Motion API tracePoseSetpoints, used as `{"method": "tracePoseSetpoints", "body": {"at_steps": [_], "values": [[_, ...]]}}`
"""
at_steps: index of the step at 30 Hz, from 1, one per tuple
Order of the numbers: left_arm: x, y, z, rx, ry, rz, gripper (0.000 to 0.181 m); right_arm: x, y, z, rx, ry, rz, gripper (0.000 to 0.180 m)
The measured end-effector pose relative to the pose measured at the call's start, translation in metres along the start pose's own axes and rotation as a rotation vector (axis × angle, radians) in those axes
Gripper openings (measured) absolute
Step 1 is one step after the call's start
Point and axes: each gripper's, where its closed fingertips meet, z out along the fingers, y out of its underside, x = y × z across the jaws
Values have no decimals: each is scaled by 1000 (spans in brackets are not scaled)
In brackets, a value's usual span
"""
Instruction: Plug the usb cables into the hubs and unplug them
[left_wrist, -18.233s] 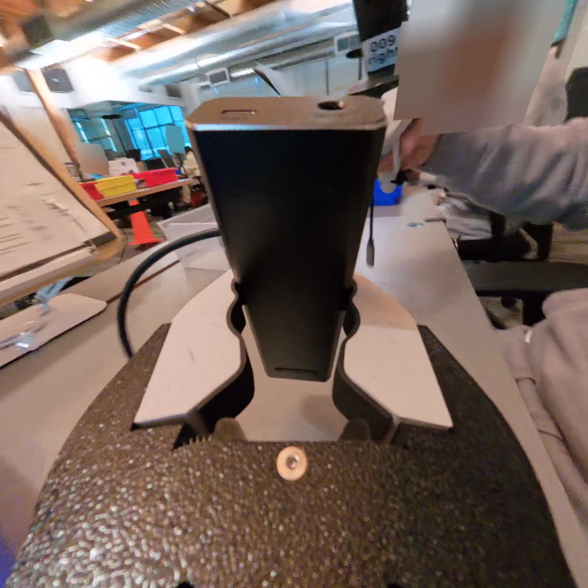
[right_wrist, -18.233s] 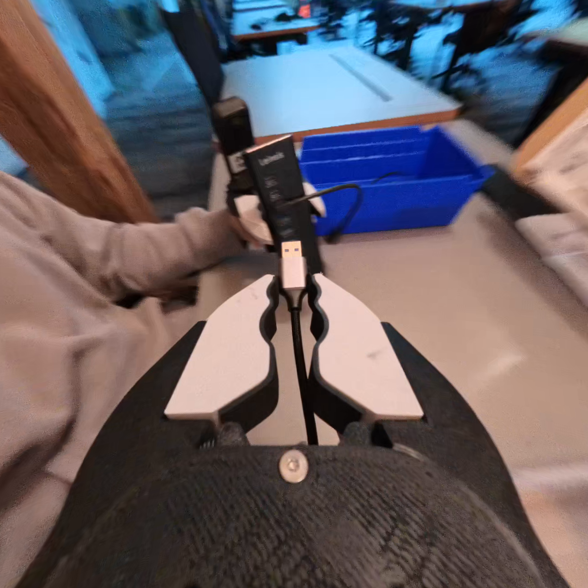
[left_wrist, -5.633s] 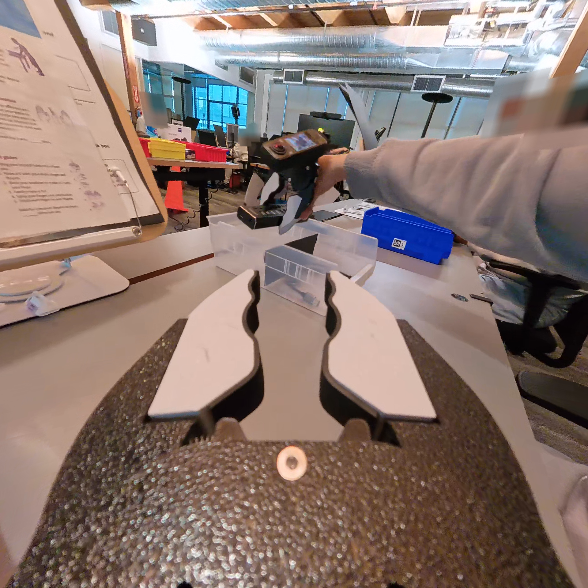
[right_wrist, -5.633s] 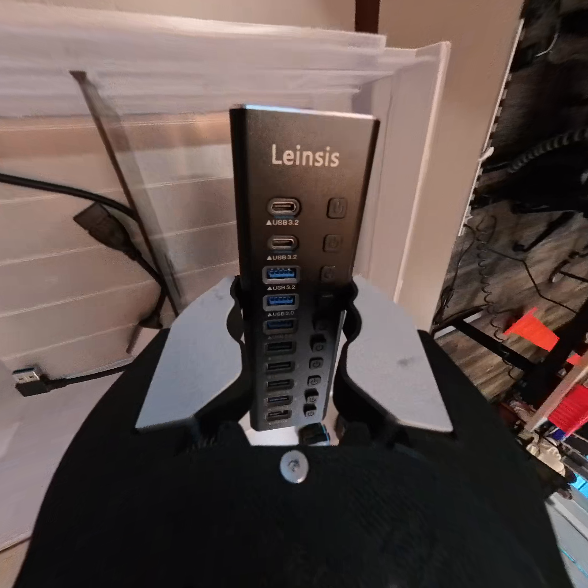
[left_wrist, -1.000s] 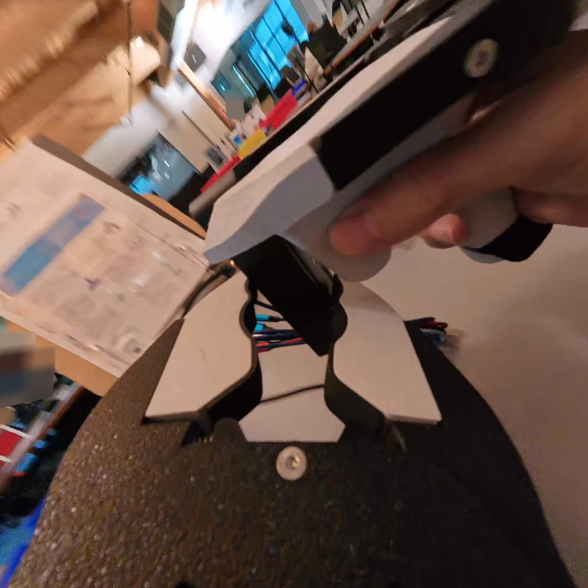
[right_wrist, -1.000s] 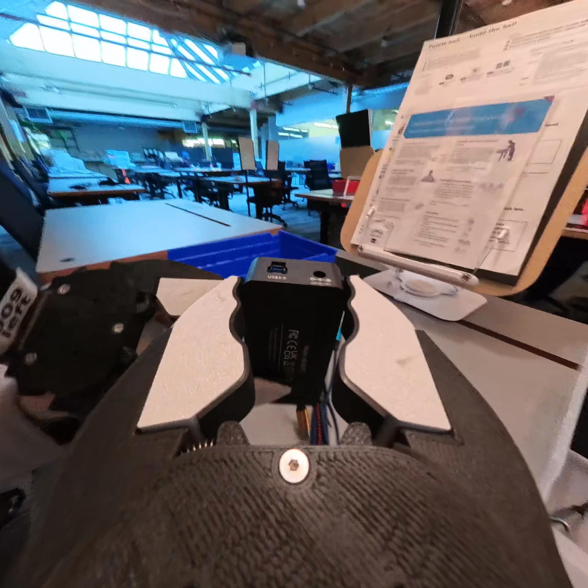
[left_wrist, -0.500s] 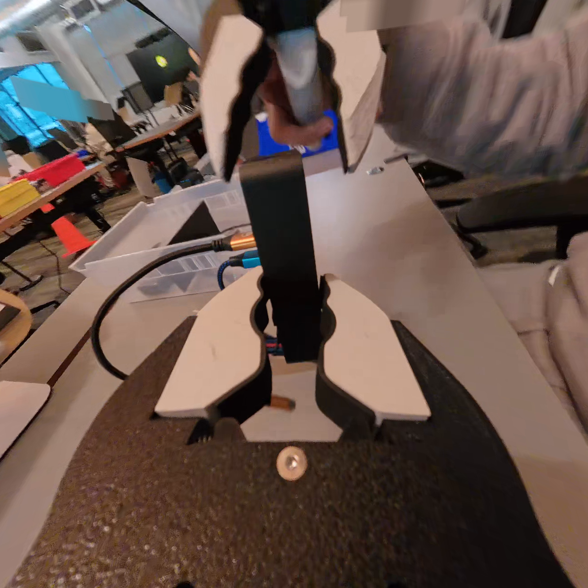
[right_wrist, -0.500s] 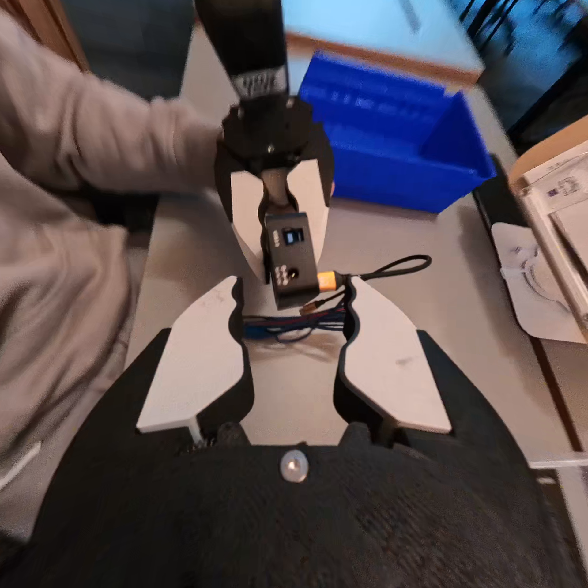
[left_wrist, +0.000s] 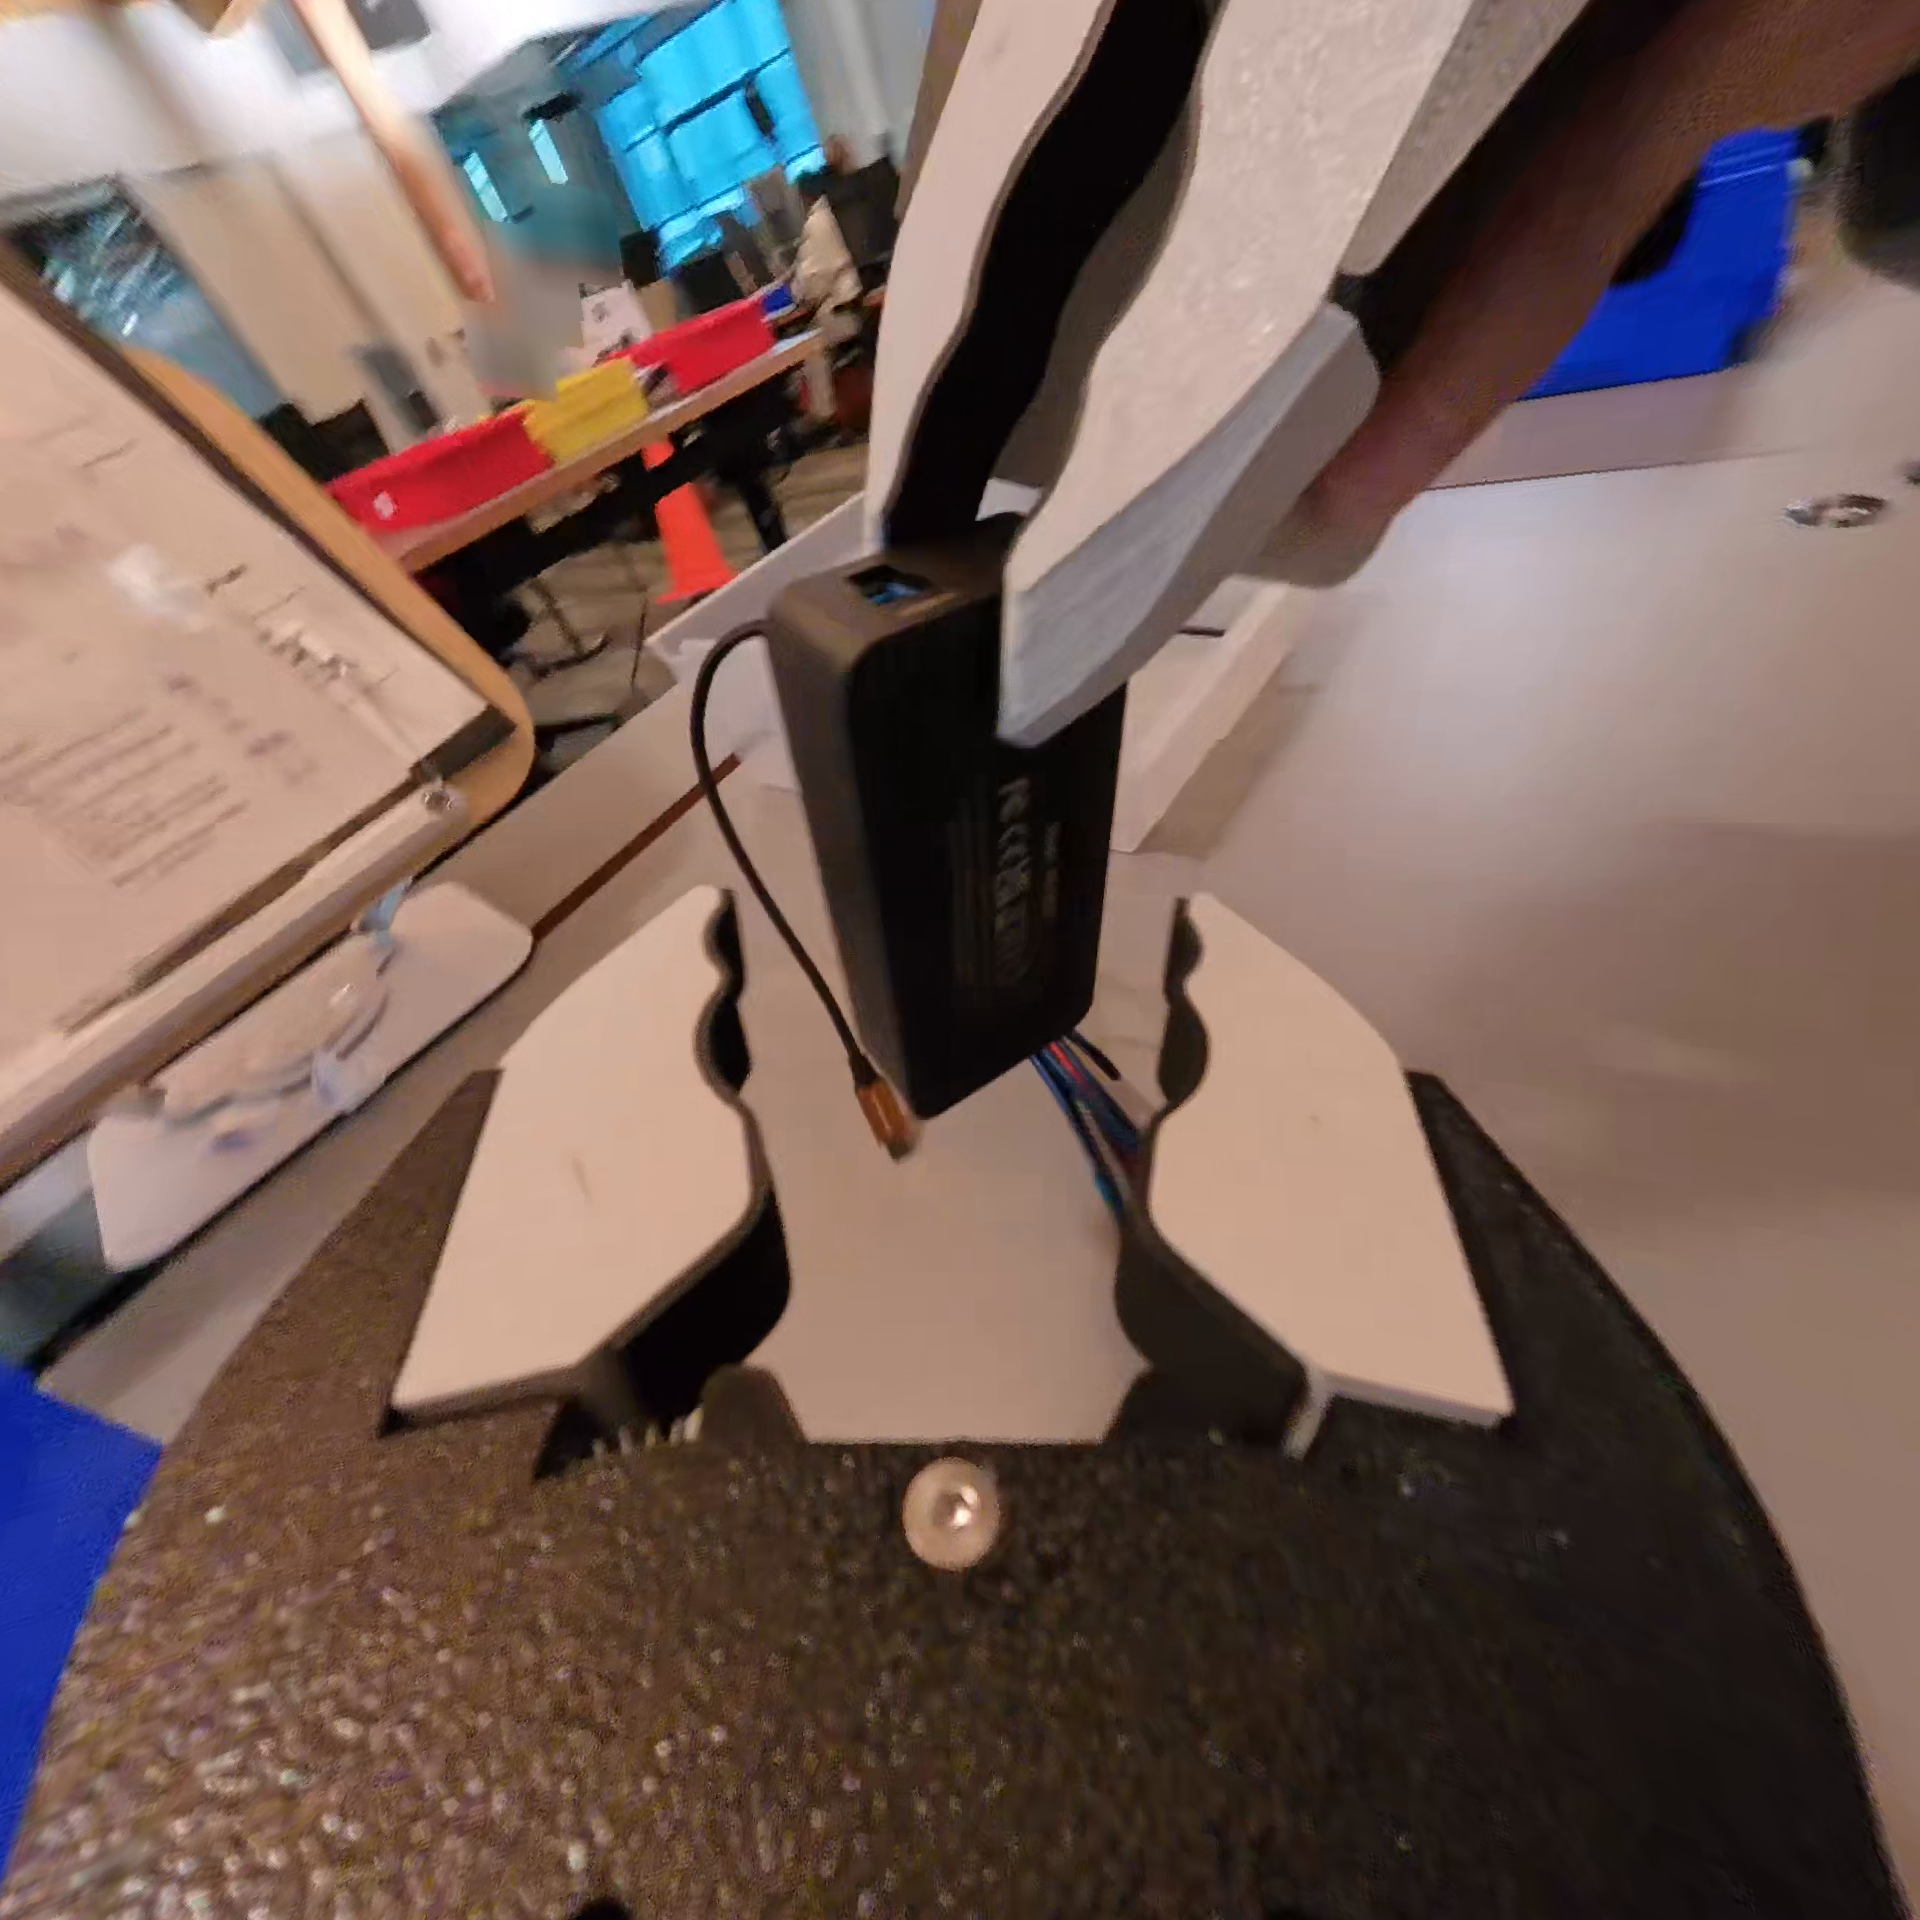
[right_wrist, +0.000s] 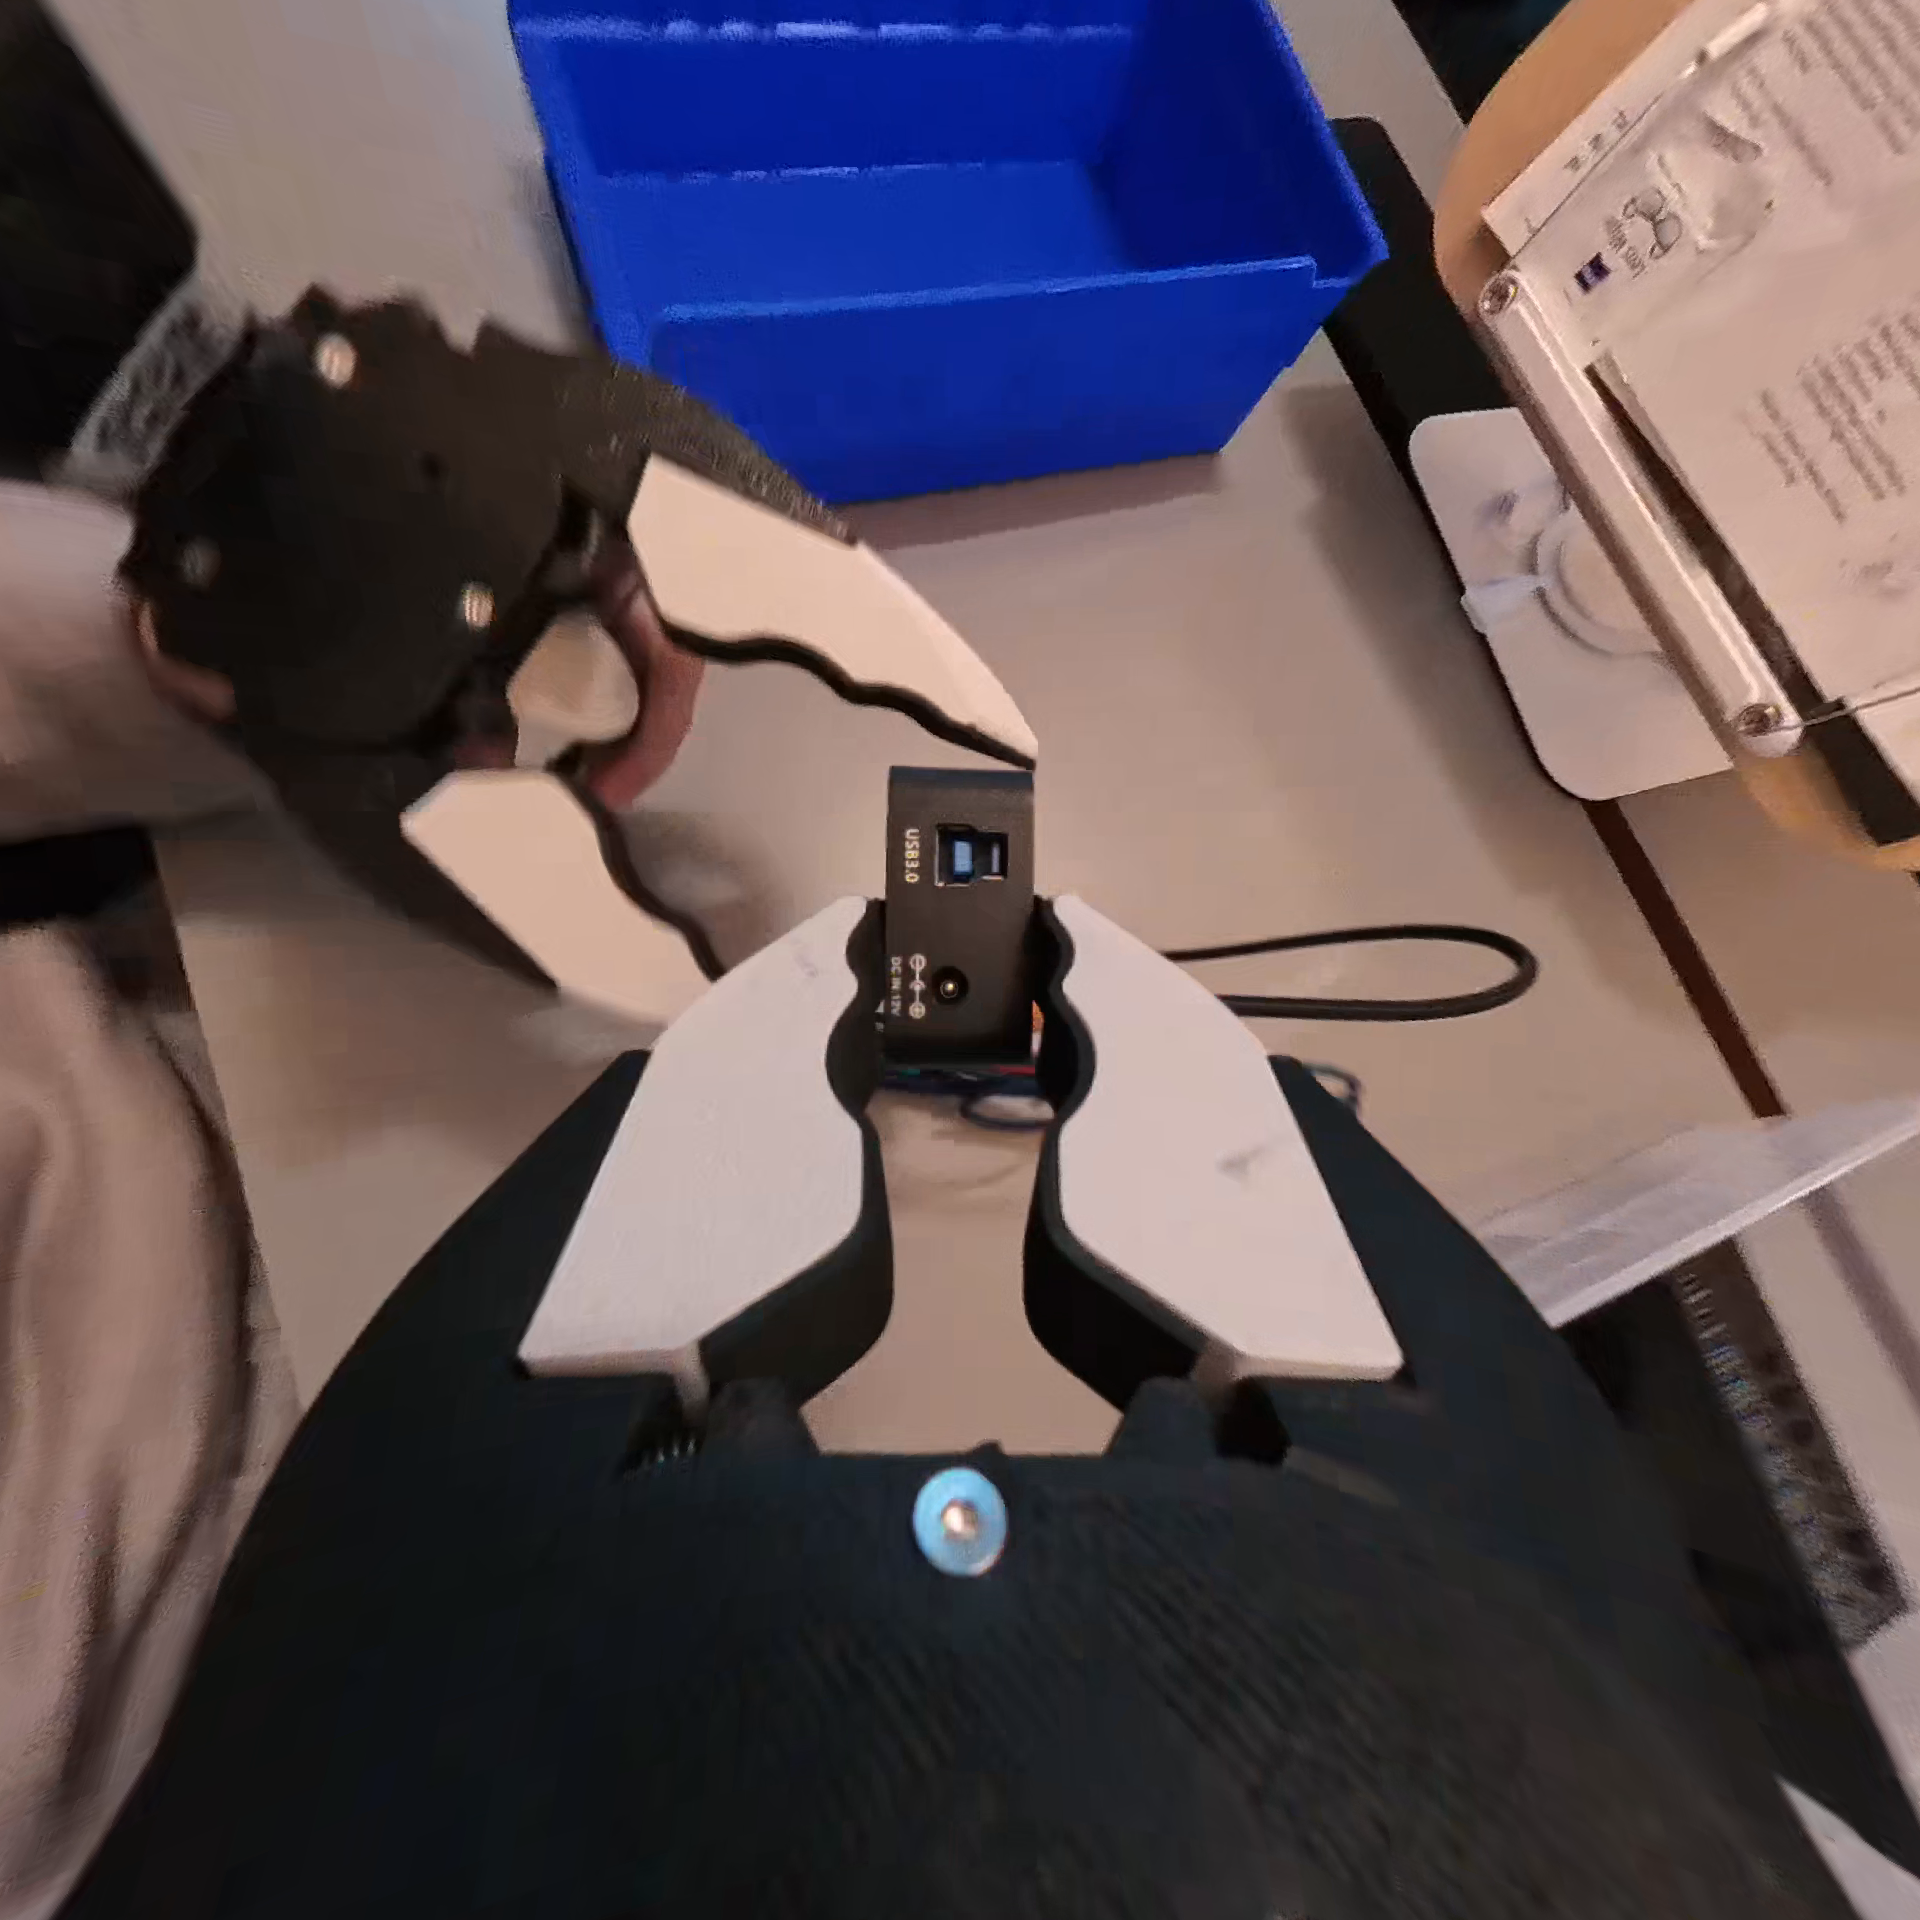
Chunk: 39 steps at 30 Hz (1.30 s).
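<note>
Right claw (right_wrist: 956, 914), white-fingered, is clamping the top end of the black rectangular plastic hub (right_wrist: 961, 904); left claw (left_wrist: 951, 987) is standing apart around its lower end. Thin black cable with orange plug (left_wrist: 883, 1117) is hanging at the hub's base. Judged step: handover; next, left closing. Beyond: blue plastic bin (right_wrist: 935, 239), paper-bearing document stand (right_wrist: 1714, 364) on the grey surface (right_wrist: 1247, 675).

The black USB hub (right_wrist: 958, 904) hangs upright, pinched at its top end by the right tool (right_wrist: 956, 971), a thin black cable (left_wrist: 764, 883) (gold-tipped plug) dangling beside it.
</note>
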Motion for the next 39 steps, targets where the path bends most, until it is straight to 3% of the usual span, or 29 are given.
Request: {"method": "tracePoseSetpoints", "body": {"at_steps": [3, 6, 10, 13, 15, 17, 20, 24, 26, 28, 33, 36, 39], "values": [[2, 4, 11, -74, -122, -97, 89, -3, -9, 9, 26, -8, 65, 27], [-4, 11, 19, -102, -225, -162, 90, -18, -20, 13, 60, -46, 99, 27], [-20, 12, 17, -60, -334, -141, 73, -19, -21, 14, 72, -22, 115, 27], [-13, 13, 18, -65, -239, -111, 73, -25, -17, 10, 73, -77, 34, 31], [-10, 10, 16, -47, -165, -56, 73, -28, -15, 4, 91, -115, -122, 37], [1, 3, 14, 15, -14, -98, 73, -27, -19, -5, 156, -120, -249, 61], [20, -9, 3, 137, 233, -150, 72, -40, -21, -16, 203, -236, -329, 76], [44, -15, -7, 197, 435, -132, 72, -51, -19, -12, 199, -338, -371, 76], [51, -17, -9, 213, 473, -110, 72, -52, -13, -4, 151, -339, -402, 75], [55, -16, -10, 212, 488, -87, 72, -62, -9, -3, 126, -407, -432, 59], [42, -17, -13, 218, 430, -142, 71, -51, -15, 1, 71, -317, -374, 58], [30, -11, -9, 157, 362, -216, 88, -44, -26, 4, 48, -246, -218, 58], [38, -2, -4, 65, 351, -182, 103, -47, -24, 9, -14, -222, -230, 58]]}}
